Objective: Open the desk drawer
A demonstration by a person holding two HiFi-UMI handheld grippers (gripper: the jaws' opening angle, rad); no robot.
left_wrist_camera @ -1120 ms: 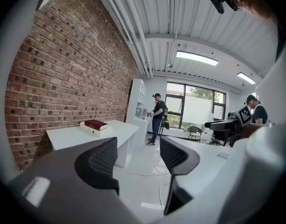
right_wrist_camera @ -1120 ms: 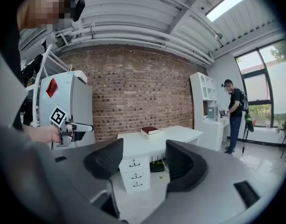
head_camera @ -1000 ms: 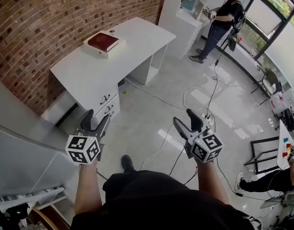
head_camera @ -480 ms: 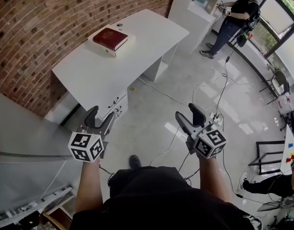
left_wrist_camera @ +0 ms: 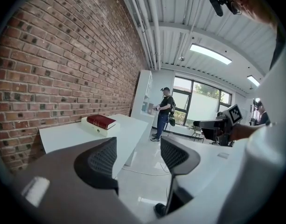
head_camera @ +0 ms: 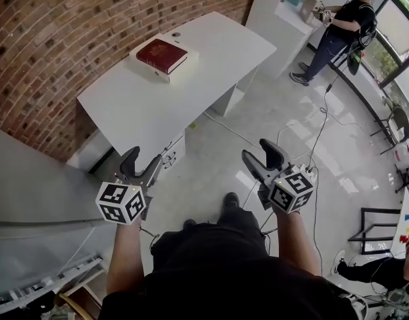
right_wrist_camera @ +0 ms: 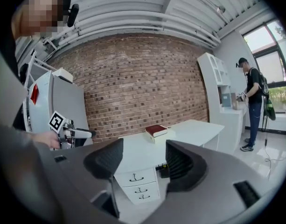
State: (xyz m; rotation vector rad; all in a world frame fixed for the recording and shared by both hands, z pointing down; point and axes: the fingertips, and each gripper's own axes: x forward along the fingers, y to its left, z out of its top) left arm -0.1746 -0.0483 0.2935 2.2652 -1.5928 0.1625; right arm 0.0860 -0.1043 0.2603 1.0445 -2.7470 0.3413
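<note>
A white desk [head_camera: 211,42] stands against the brick wall, with a stack of drawers [head_camera: 172,153] under its near end. The right gripper view faces the three drawer fronts [right_wrist_camera: 138,183], each with a small dark handle. A red book [head_camera: 162,55] lies on a white box on the desktop. My left gripper [head_camera: 143,159] hovers open just in front of the drawers and holds nothing. My right gripper [head_camera: 257,153] is open over the floor, to the right of the drawers. In the left gripper view the desk [left_wrist_camera: 73,134] and book [left_wrist_camera: 101,121] lie beyond the open jaws.
Cables [head_camera: 304,145] trail across the glossy floor to the right. A tall white shelf unit [head_camera: 284,12] stands past the desk, and a person [head_camera: 337,32] is beside it. A grey cabinet [head_camera: 31,199] is close on my left.
The person holding the grippers has stepped toward the desk, so the drawers now sit right by the left gripper. Both grippers stay open and empty.
</note>
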